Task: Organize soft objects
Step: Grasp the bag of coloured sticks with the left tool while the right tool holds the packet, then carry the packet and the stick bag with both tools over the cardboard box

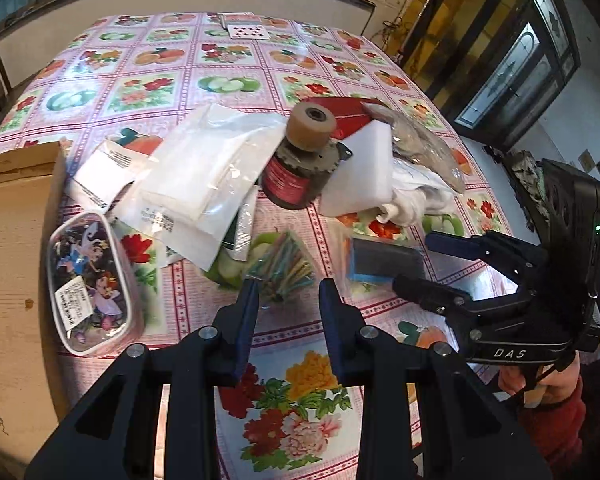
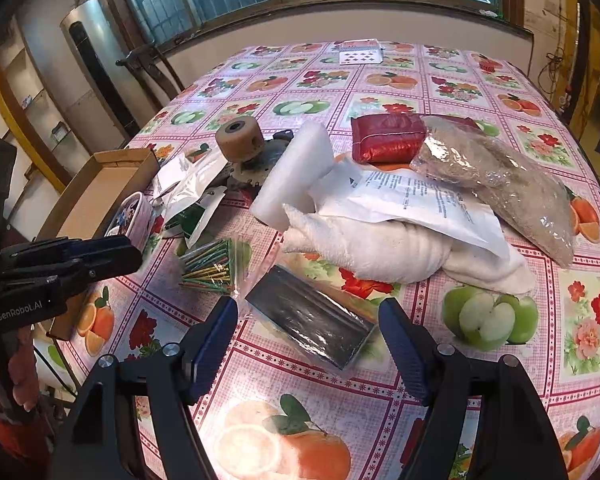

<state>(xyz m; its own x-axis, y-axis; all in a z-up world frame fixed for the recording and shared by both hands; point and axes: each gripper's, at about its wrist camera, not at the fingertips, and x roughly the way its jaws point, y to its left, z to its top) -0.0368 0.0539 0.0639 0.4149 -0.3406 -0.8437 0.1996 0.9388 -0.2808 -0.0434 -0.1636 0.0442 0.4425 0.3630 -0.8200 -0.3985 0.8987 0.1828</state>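
Observation:
A pile of soft things lies mid-table: a white towel (image 2: 400,248), a white foam block (image 2: 296,172), a red foil pack (image 2: 388,140), a bag of brownish fibre (image 2: 500,176) and clear bags of white cloth (image 1: 196,172). A wrapped black sponge (image 2: 312,316) lies just ahead of my right gripper (image 2: 308,320), which is open and empty. My left gripper (image 1: 288,292) is open and empty, just short of a bag of coloured sticks (image 1: 284,268). The right gripper also shows in the left wrist view (image 1: 416,264).
A cardboard box (image 1: 16,240) stands at the table's left edge, with a cartoon pencil case (image 1: 88,280) beside it. A dark jar with a tape roll on top (image 1: 300,160) stands in the pile. Playing cards (image 2: 360,54) lie at the far edge.

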